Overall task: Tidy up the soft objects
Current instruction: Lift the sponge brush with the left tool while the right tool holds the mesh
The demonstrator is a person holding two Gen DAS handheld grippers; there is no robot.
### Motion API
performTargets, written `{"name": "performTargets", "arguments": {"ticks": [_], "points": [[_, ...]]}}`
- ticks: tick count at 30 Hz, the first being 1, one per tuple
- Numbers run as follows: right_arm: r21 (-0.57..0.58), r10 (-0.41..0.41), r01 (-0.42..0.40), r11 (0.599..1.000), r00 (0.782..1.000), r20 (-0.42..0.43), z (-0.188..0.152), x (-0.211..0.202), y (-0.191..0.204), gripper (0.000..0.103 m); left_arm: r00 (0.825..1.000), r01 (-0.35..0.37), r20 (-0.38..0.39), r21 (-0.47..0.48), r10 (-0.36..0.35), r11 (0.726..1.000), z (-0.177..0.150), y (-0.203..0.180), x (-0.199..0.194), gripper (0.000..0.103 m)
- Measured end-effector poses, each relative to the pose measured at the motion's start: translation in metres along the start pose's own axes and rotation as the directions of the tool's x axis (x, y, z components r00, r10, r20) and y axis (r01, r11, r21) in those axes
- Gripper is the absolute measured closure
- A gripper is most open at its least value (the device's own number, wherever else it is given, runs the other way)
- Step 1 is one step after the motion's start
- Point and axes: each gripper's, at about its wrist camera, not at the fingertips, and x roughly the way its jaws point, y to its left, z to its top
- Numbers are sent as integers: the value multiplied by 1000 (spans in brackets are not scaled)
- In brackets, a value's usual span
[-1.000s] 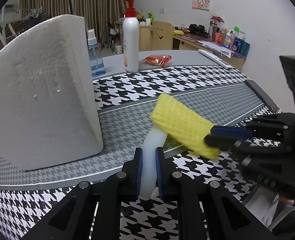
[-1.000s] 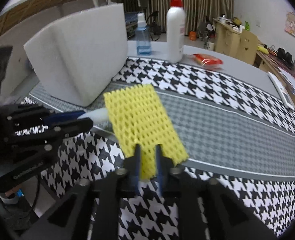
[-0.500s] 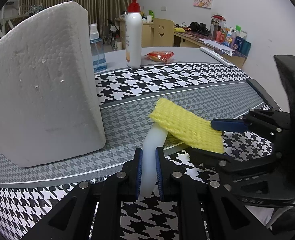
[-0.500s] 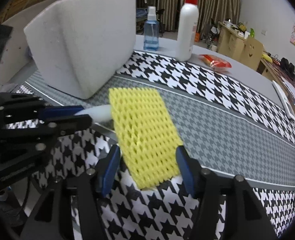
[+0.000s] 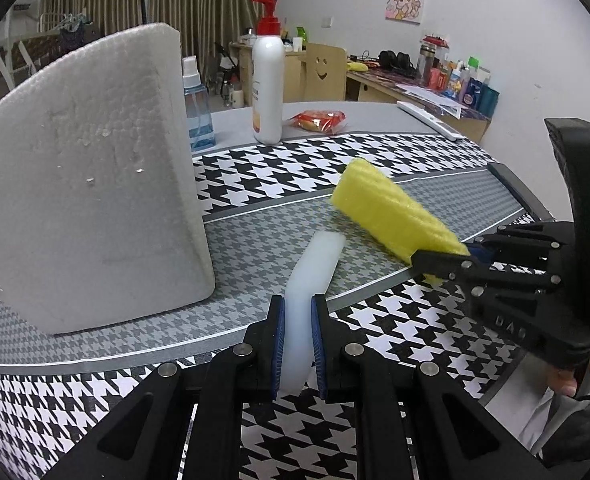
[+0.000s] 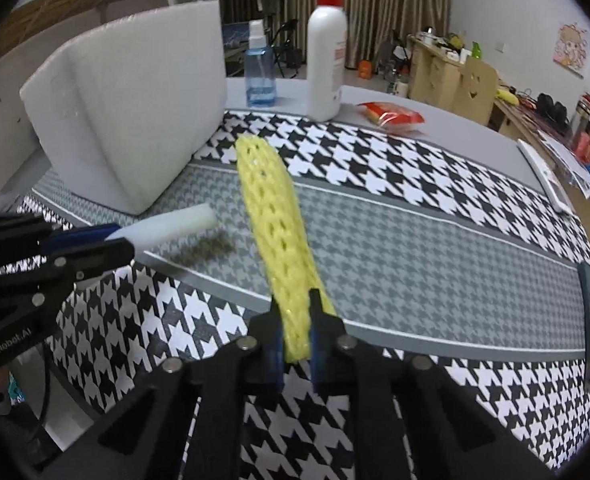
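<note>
Left wrist view: your left gripper (image 5: 296, 336) has its jaws pinched narrow on the near end of the white foam stick (image 5: 310, 276). The rest juts forward over the counter (image 5: 255, 236), so a quick swing could bend it or knock the styrofoam block (image 5: 91, 184) just to its left.

Right wrist view: your right gripper (image 6: 295, 340) clamps the yellow foam net sleeve (image 6: 273, 216) by its near end only. It looks lifted, though blur hides the far tip; being limp, it may sag and drag.
</note>
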Motion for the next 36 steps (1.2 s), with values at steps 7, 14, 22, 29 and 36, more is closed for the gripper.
{"name": "performTargets", "arguments": {"ticks": [7, 14, 22, 29, 36], "points": [[50, 1, -4, 999, 999, 53, -2, -22, -5, 91, 999, -5, 36, 7, 4, 1000, 1, -2, -14, 89], [61, -1, -6, 998, 994, 111, -4, -43, -3, 91, 997, -8, 75, 21, 7, 1000, 3, -7, -29, 89], [72, 24, -36, 997, 986, 165, -3, -61, -2, 91, 990, -35, 136, 37, 30, 999, 9, -12, -49, 89], [59, 38, -51, 997, 978, 205, 4, -72, 1, 91, 982, -75, 176, 22, 70, 997, 4, -8, -71, 89], [15, 69, -75, 997, 970, 231, 10, -83, 14, 91, 968, -134, 211, -8, 133, 991, -6, 0, -97, 89]]}}
